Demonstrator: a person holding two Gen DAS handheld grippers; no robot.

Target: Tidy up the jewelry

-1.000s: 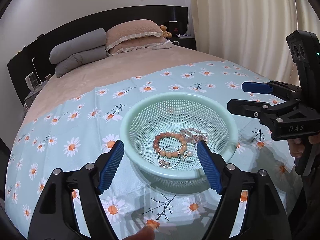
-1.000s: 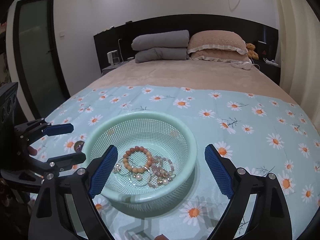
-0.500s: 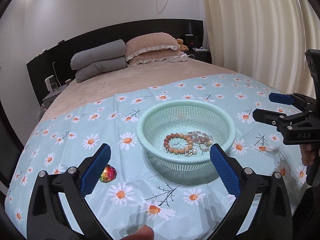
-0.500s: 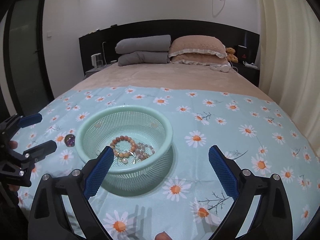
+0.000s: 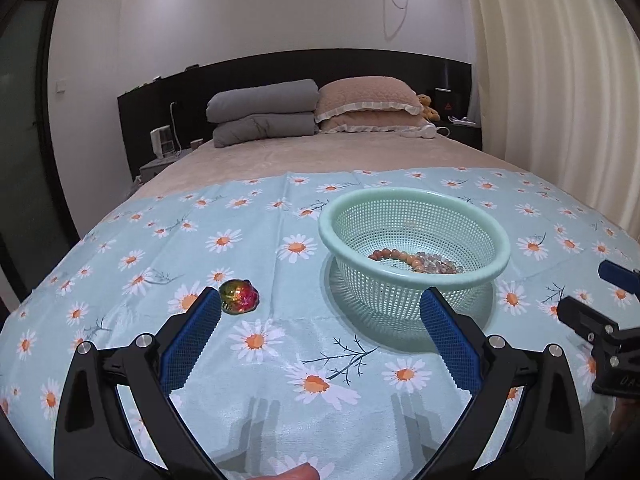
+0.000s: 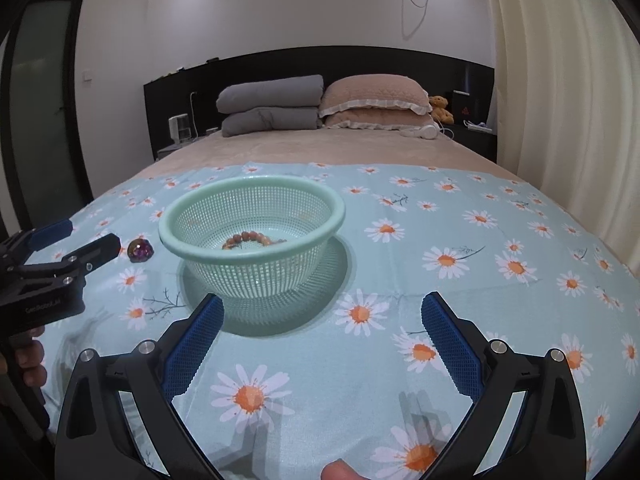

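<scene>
A mint green mesh basket [image 5: 496, 276] stands on the daisy-print cloth [image 5: 280, 360]; it also shows in the right wrist view [image 6: 256, 258]. Inside it lie beaded bracelets [image 5: 416, 260] [image 6: 250, 238] and more jewelry, mostly hidden by the rim. An iridescent red-green gem piece [image 5: 239, 296] lies on the cloth left of the basket, near my left gripper's left fingertip; in the right wrist view it looks purple [image 6: 140, 249]. My left gripper [image 5: 320, 312] is open and empty, in front of the basket. My right gripper [image 6: 322, 318] is open and empty, in front of the basket's right side.
The cloth covers the foot of a beige bed [image 5: 340, 152] with grey and beige pillows [image 5: 312, 112] at a black headboard. A cream curtain [image 5: 560, 80] hangs at the right. A dark door [image 6: 36, 100] stands at the left.
Both grippers have pulled back and dropped lower, away from the basket. The basket now sits farther off, and the gem piece has come into view to its left.
</scene>
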